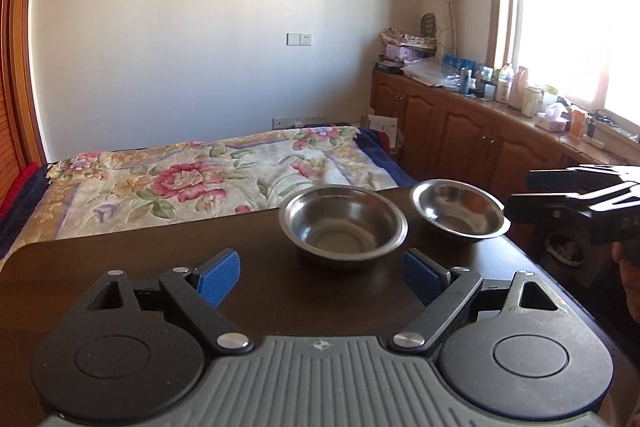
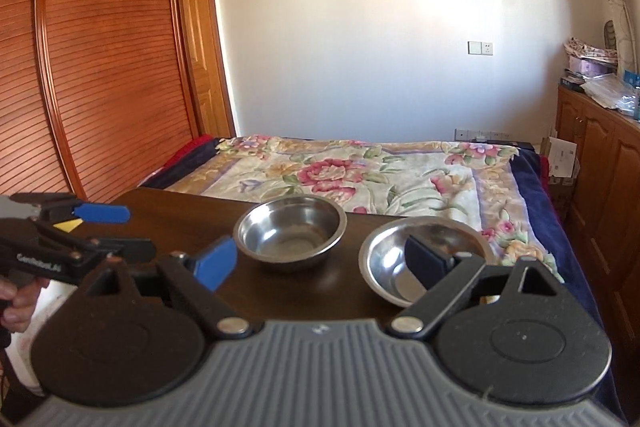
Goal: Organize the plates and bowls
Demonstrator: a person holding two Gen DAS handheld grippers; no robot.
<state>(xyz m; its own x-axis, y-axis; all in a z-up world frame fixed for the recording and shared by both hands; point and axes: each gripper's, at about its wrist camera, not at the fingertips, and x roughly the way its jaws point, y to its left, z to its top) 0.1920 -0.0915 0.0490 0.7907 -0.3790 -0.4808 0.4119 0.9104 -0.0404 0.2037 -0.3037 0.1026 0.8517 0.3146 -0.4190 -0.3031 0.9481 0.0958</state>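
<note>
Behind the dark brown wooden table (image 1: 160, 267) stands a bed with a floral quilt (image 1: 180, 183), and a white wall closes the room. At the far left are brown louvred wardrobe doors (image 2: 100, 47); at the far right a row of wooden cabinets (image 1: 460, 131) runs under a bright window.

From left to right: the left gripper (image 1: 320, 277) hovers over the near part of the table with its 2 blue pads (image 1: 218, 277) well apart and nothing between them. Just beyond it sits the deeper round steel bowl (image 1: 344, 225), upright on the table. Near its right, not touching, lies the shallower round steel bowl (image 1: 458, 209), close to the far right corner. The right gripper (image 2: 324, 263) also has its pads spread apart and holds nothing; its right finger appears in front of the shallower bowl.
</note>
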